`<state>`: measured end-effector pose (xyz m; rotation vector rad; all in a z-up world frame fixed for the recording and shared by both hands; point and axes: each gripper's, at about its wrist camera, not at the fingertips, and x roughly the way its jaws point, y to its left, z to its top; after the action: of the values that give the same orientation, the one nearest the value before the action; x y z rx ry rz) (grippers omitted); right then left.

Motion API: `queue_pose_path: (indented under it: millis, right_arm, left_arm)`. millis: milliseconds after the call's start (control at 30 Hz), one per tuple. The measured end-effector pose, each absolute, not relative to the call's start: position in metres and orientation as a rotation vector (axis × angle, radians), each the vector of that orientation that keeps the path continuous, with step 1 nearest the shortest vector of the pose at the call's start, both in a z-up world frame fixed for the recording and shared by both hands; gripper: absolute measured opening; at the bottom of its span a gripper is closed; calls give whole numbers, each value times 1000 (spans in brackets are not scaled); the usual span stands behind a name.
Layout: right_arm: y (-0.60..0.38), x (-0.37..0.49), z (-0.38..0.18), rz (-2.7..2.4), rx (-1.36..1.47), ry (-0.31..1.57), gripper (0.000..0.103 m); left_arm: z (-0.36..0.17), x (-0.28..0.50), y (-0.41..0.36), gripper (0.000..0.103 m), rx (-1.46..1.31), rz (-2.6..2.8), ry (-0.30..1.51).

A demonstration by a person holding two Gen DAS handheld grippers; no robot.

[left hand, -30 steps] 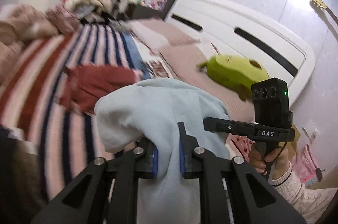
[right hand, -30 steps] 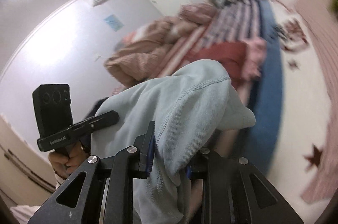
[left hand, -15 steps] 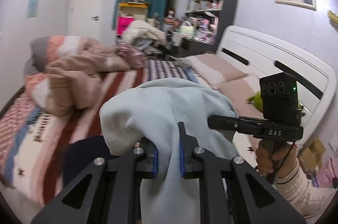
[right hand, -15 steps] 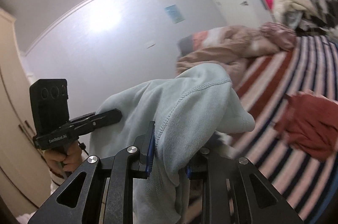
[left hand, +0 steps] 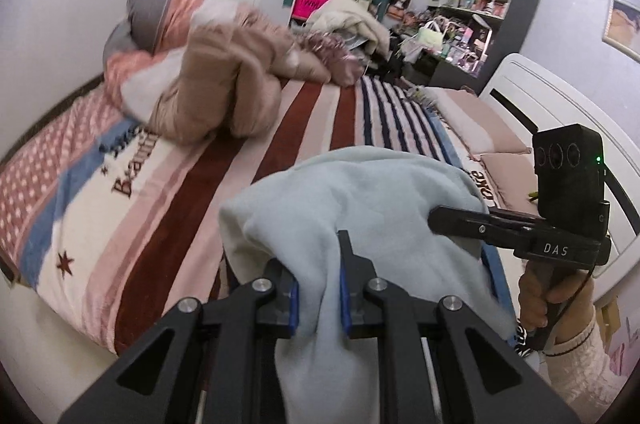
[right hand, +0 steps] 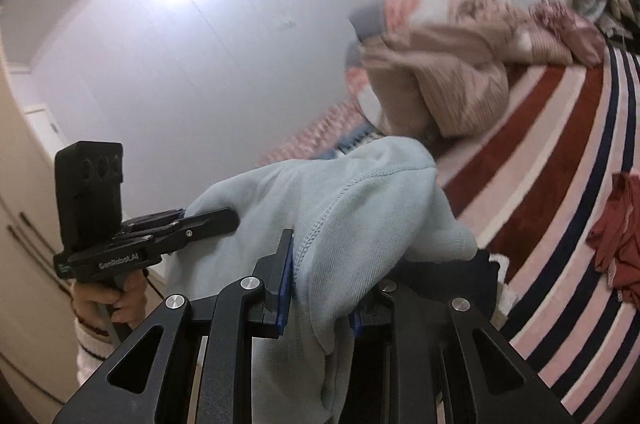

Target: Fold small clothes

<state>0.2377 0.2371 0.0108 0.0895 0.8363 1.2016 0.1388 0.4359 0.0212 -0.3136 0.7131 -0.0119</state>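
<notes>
A light blue garment (left hand: 360, 207) hangs in the air between both grippers, above the striped bed. My left gripper (left hand: 319, 288) is shut on one bunched edge of it. My right gripper (right hand: 320, 288) is shut on another edge of the same garment (right hand: 340, 207). In the left wrist view the right gripper (left hand: 448, 220) reaches in from the right into the cloth. In the right wrist view the left gripper (right hand: 216, 220) reaches in from the left. A dark red garment (right hand: 616, 236) lies crumpled on the bed at the right.
A striped blanket (left hand: 280, 127) covers the bed. A heap of pink and beige bedding (left hand: 208, 79) lies at its far side. A white headboard (left hand: 552, 103) stands at the right, with cluttered shelves (left hand: 480, 7) behind. A dark item (right hand: 452, 276) lies under the garment.
Both grippers have swung with the blue garment still held, from facing the headboard side toward the bedding heap and wall. The grips have not changed.
</notes>
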Motion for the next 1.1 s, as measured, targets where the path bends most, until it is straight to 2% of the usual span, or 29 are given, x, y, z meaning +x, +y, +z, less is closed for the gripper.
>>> queue_pose_path:
  millis: [167, 367, 433, 500, 533, 600, 700, 1100]
  right_arm:
    - [250, 254, -19, 1151, 59, 888, 18]
    - [250, 253, -41, 1122, 17, 934, 27]
    - [247, 253, -43, 1120, 30, 936, 39]
    - [241, 254, -42, 1108, 33, 925, 49]
    - [238, 253, -40, 1104, 33, 920, 53]
    - [231, 254, -36, 1094, 38, 906, 55]
    - [223, 255, -30, 1087, 45, 892, 60]
    - [179, 232, -12, 1090, 51, 819, 63]
  left_arm:
    - [-7, 153, 456, 14, -376, -52, 737]
    - [-21, 151, 459, 21, -402, -77, 732]
    - [-18, 149, 457, 29, -389, -75, 727]
    - [-15, 147, 454, 50, -366, -58, 722]
    - [-13, 145, 452, 54, -354, -48, 717]
    - [-9, 143, 449, 61, -332, -29, 718]
    - [-5, 141, 449, 64, -321, 0, 717]
    - [40, 91, 409, 67, -255, 94, 612]
